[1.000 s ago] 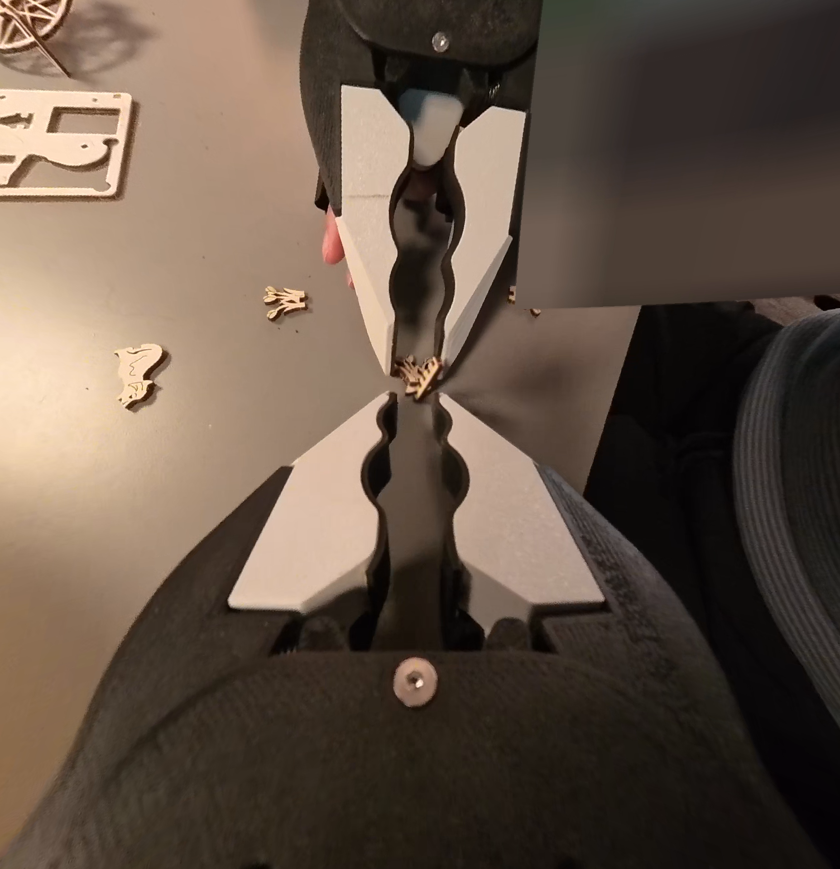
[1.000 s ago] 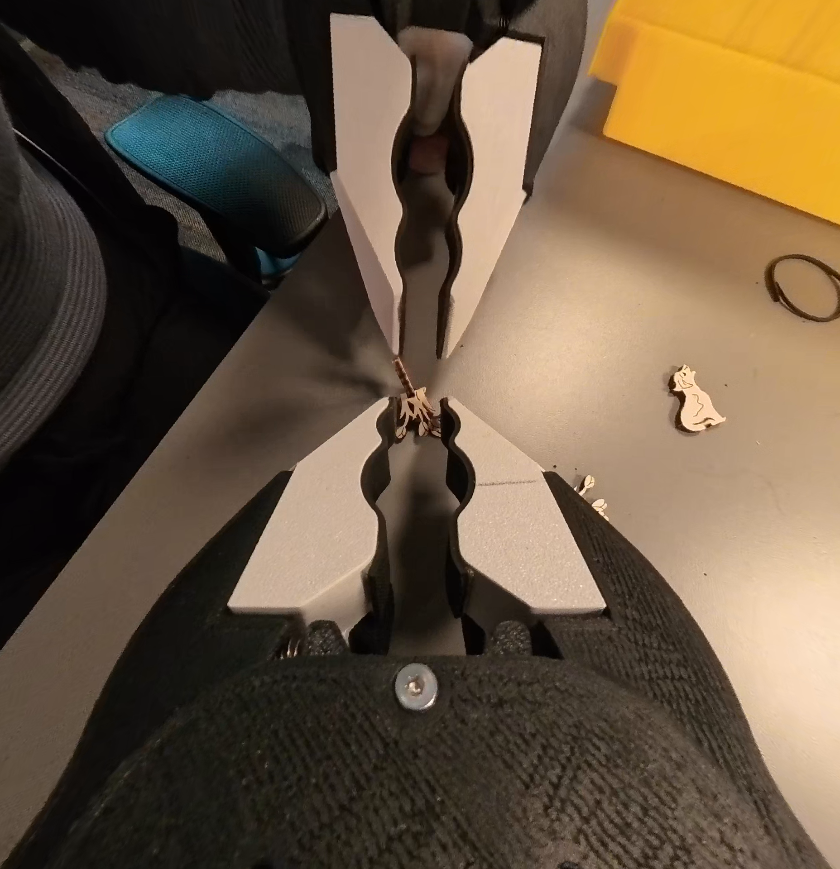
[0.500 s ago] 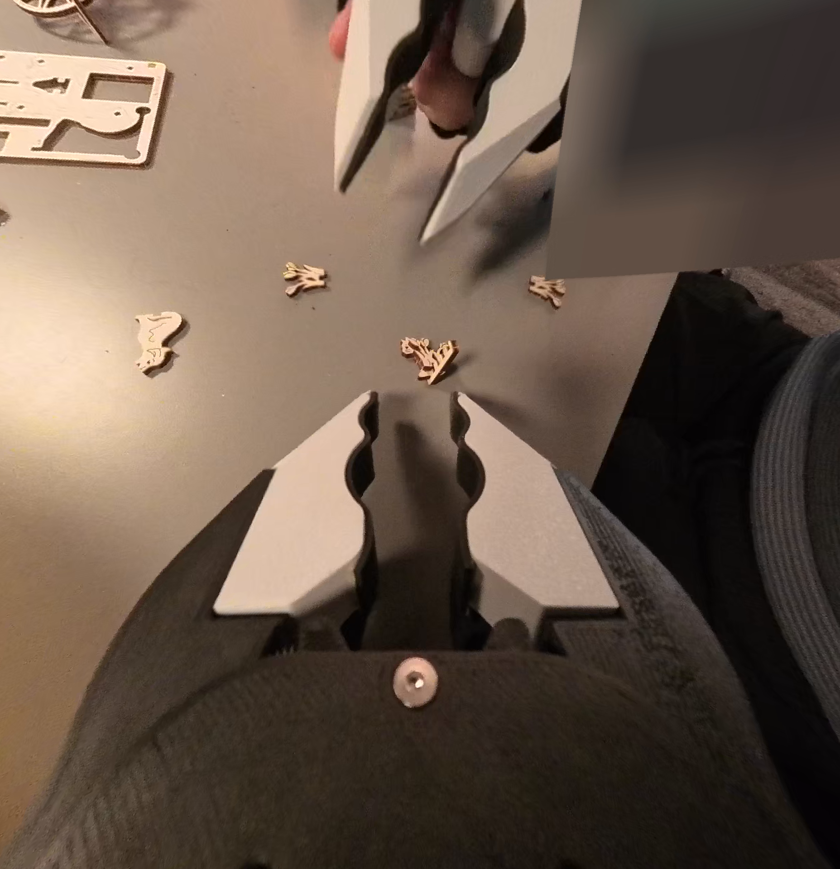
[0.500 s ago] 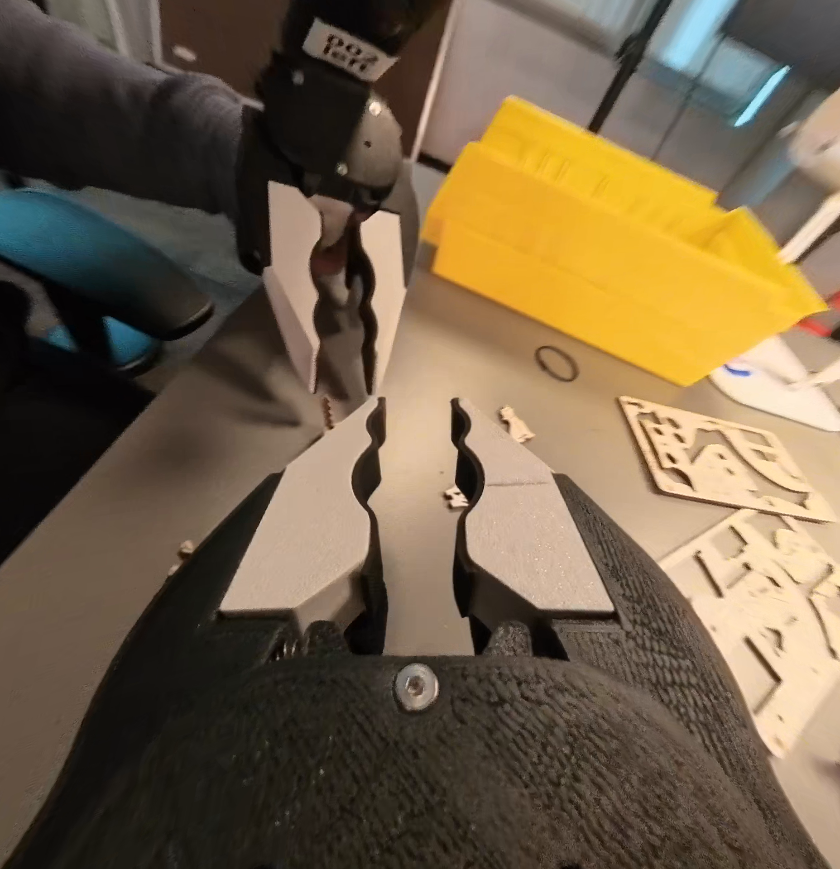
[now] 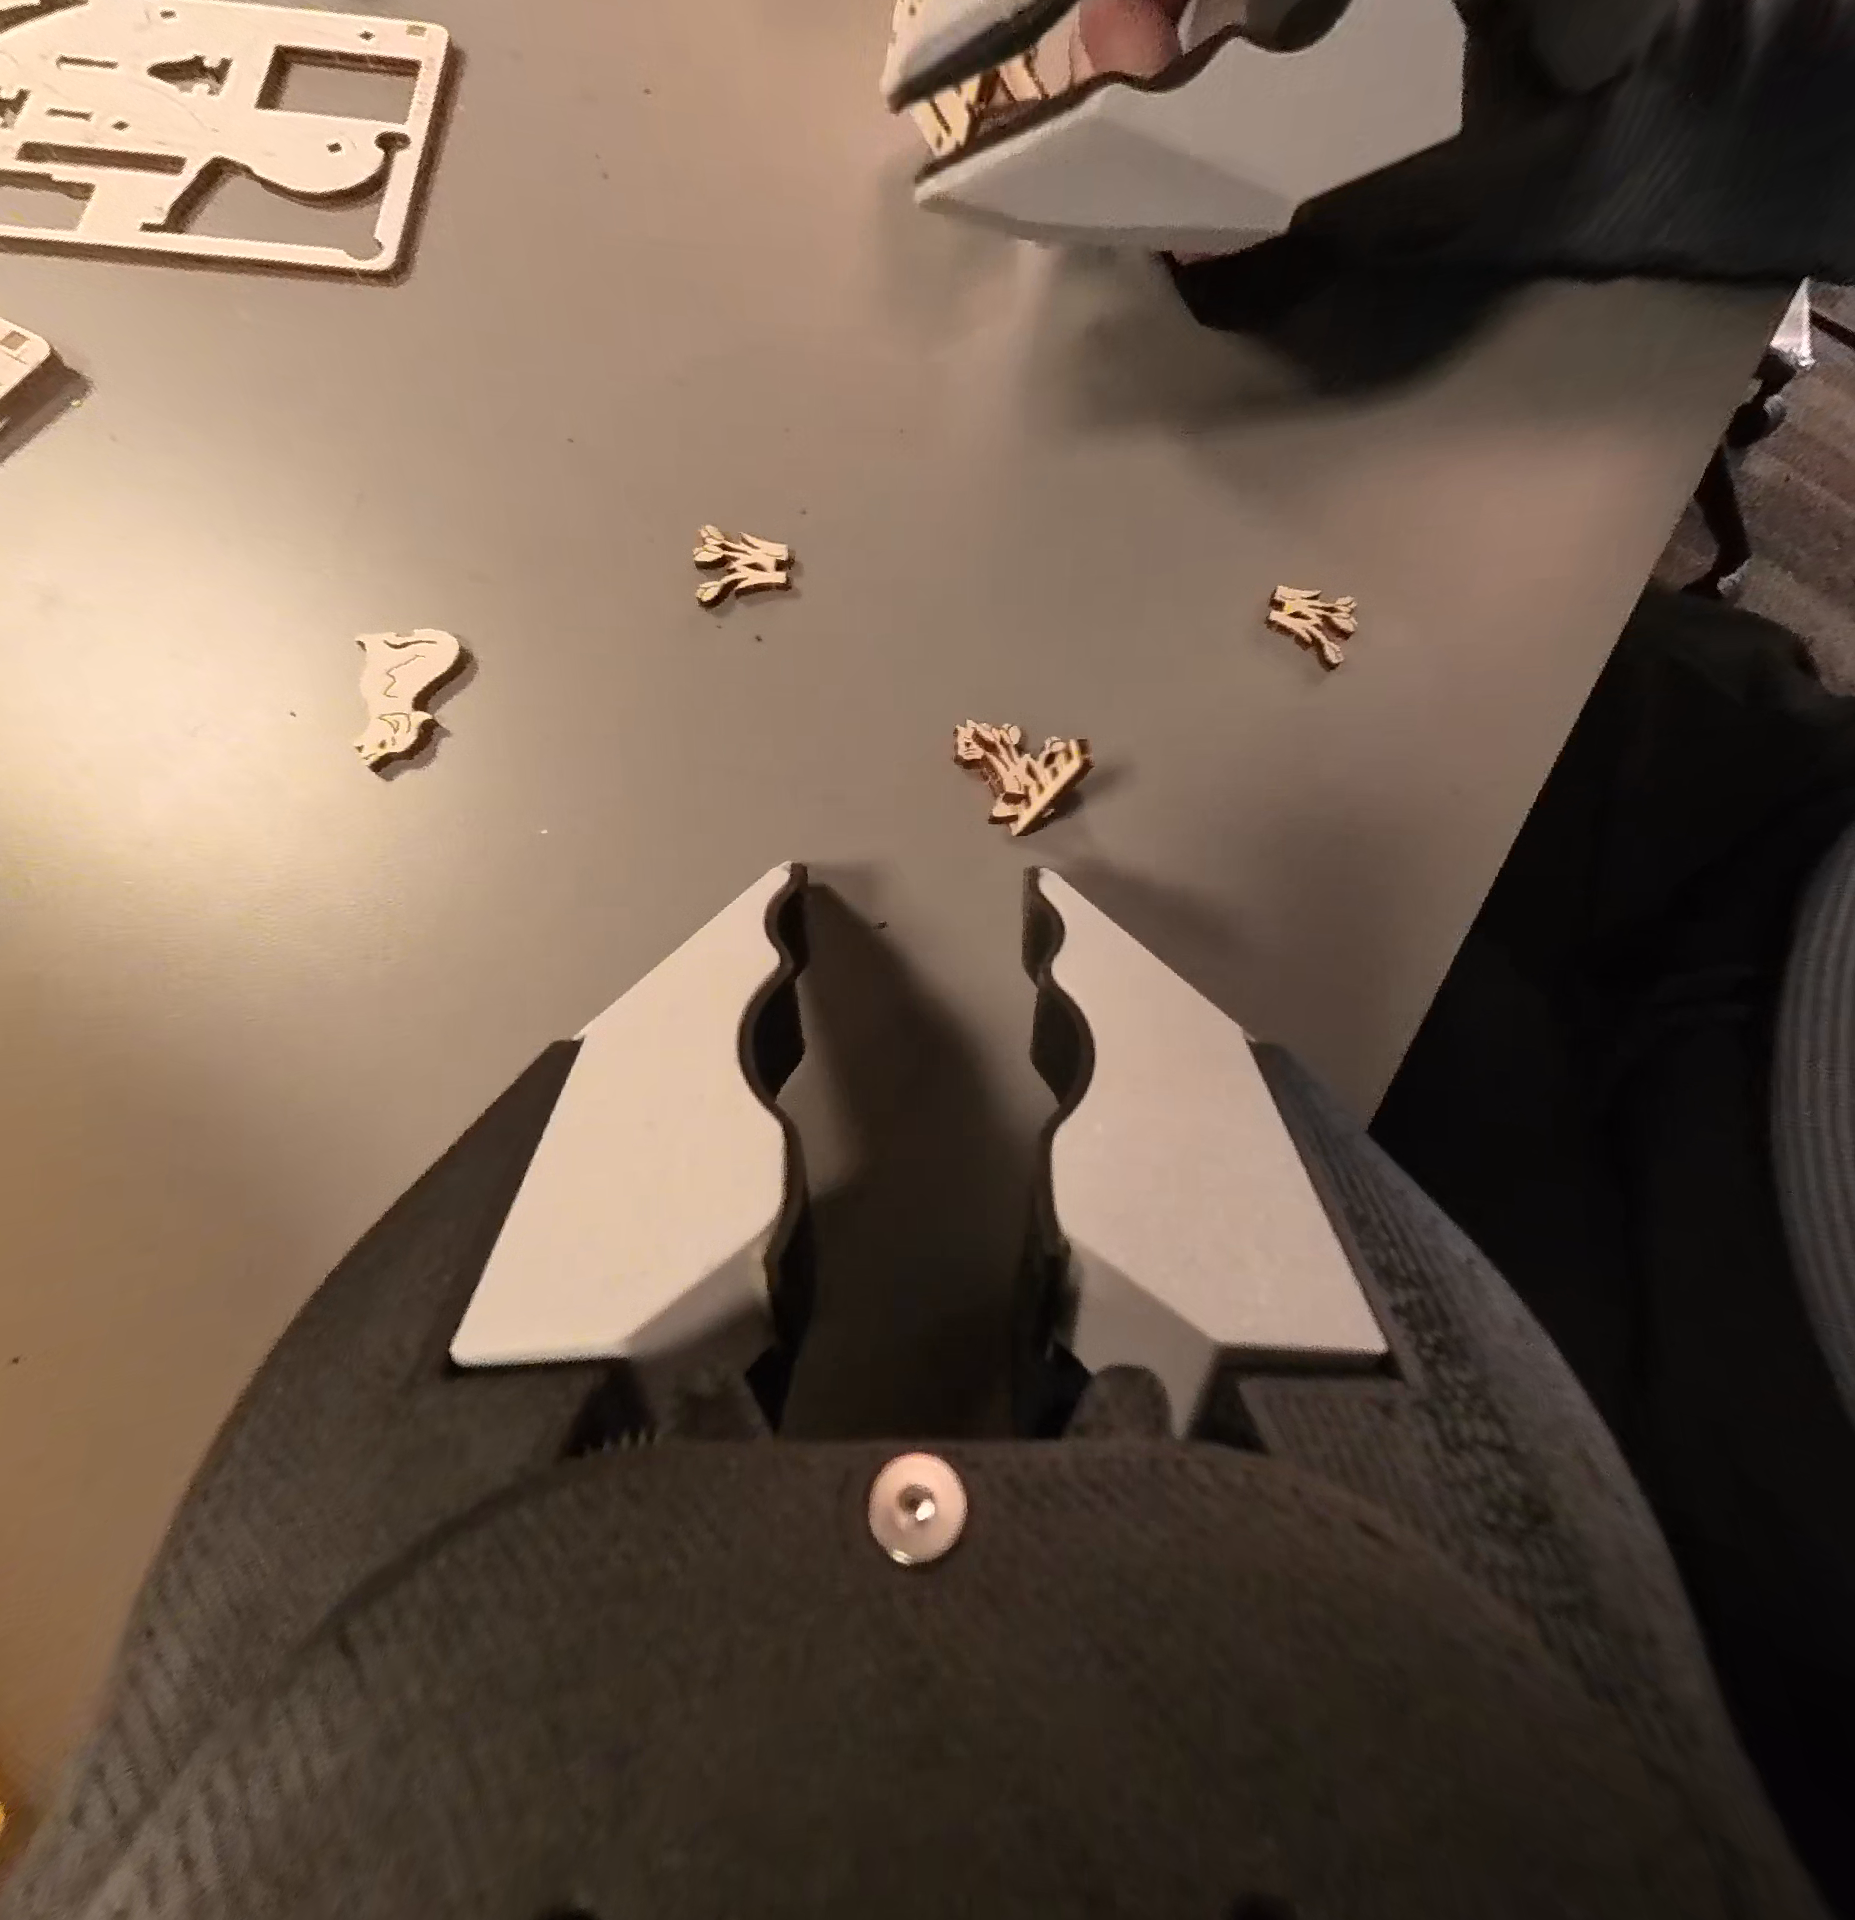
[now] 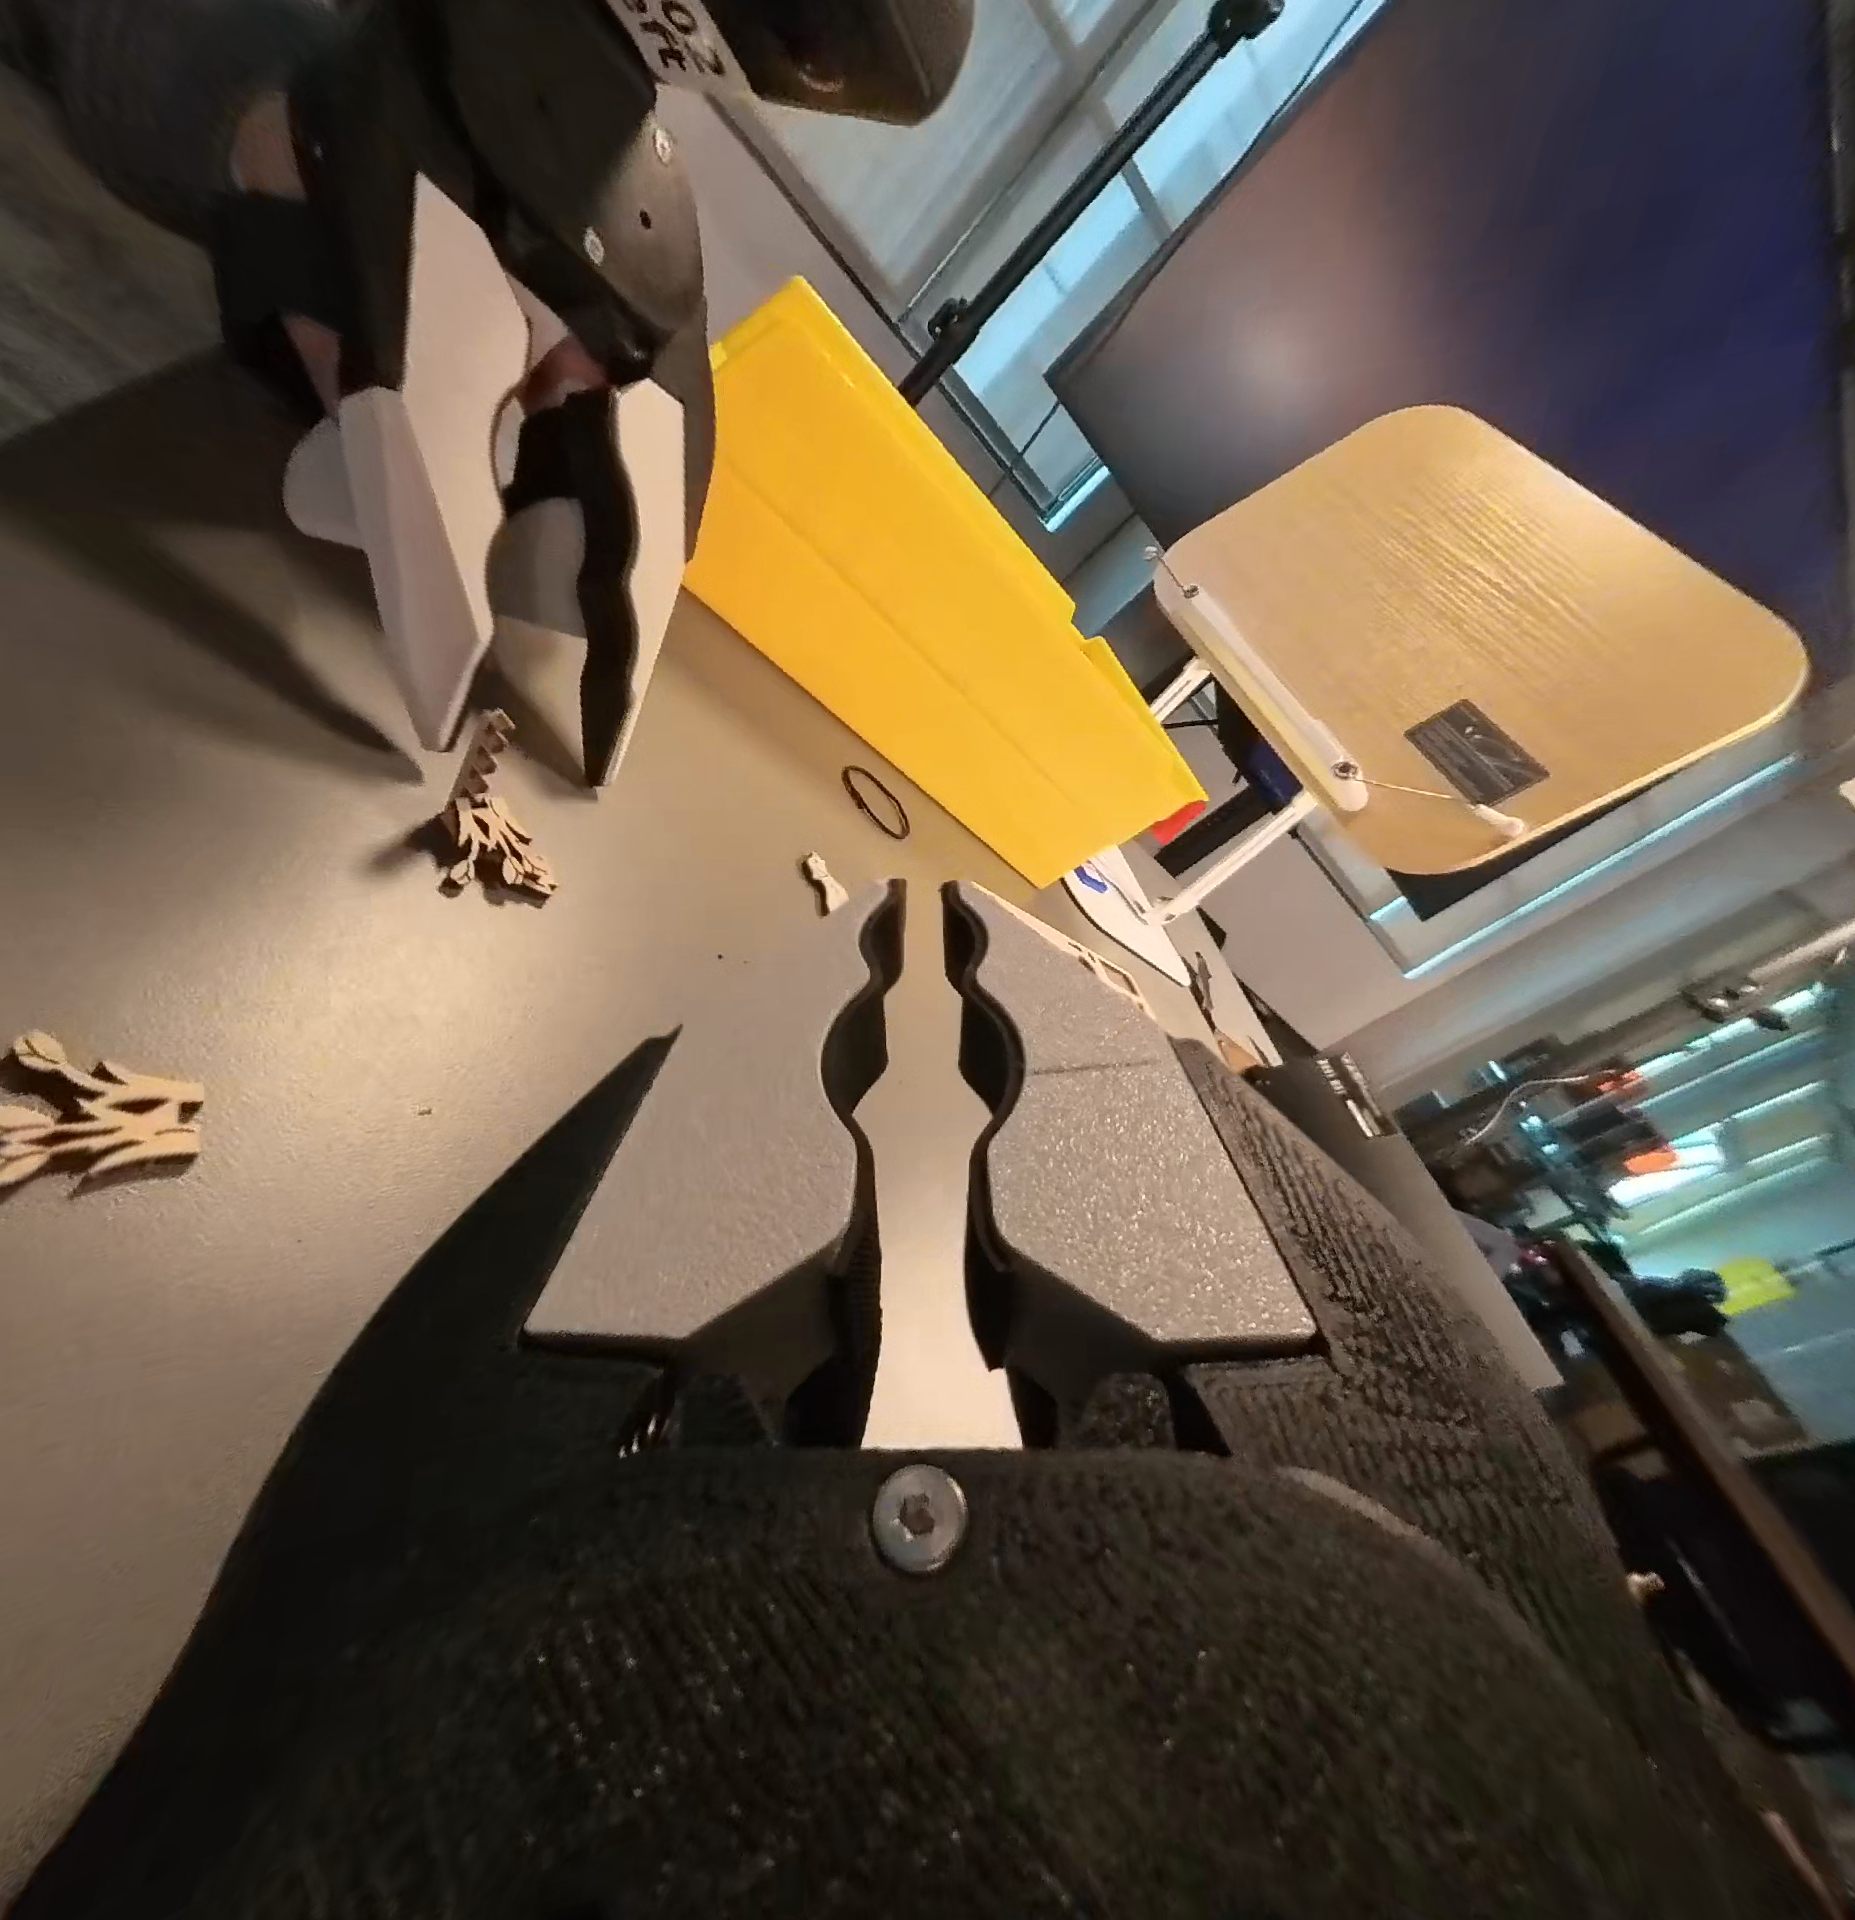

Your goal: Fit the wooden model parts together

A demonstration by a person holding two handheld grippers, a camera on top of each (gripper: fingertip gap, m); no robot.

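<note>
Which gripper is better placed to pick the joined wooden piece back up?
Left. The left gripper is open just short of the joined wooden piece; the right gripper points away, tilted.

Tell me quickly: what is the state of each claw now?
Left claw: open, holding nothing.
Right claw: open with a narrow gap, holding nothing.

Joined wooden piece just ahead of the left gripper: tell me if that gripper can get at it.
Probably yes: the left gripper is open, and the joined wooden piece lies on the bare table just beyond its tips, nothing between.
</note>
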